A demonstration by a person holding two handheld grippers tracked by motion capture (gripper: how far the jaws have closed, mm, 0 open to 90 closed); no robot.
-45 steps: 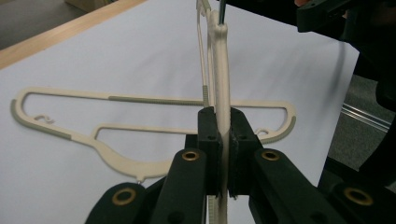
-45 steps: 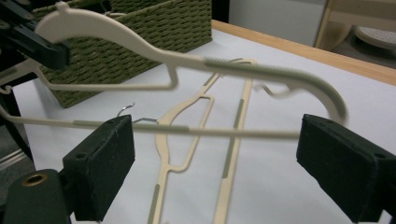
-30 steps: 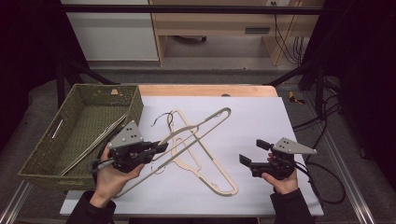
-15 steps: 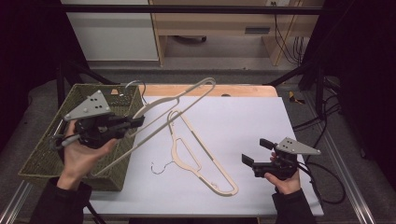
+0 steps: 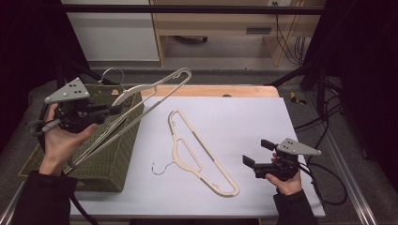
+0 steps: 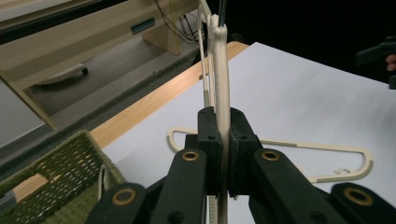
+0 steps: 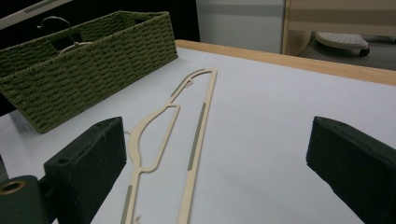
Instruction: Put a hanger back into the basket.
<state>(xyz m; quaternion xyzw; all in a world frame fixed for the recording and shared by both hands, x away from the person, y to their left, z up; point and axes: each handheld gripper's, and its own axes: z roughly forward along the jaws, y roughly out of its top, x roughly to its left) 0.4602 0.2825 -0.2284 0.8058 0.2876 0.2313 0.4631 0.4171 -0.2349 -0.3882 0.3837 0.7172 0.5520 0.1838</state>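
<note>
Hiding hanger (image 6: 221,70) grip pt btwn left tool (image 6: 223,154) pads.

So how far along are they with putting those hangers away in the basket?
Done: one hanger's hook already pokes up from inside the green basket. In hand: the left gripper is shut on a second hanger, held above the basket. Left: a third hanger lies flat on the white table, near the open right gripper.

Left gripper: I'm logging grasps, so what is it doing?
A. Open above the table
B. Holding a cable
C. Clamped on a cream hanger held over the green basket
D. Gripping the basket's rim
C: the left gripper has its jaws shut on the cream hanger, lifted above the green basket.
</note>
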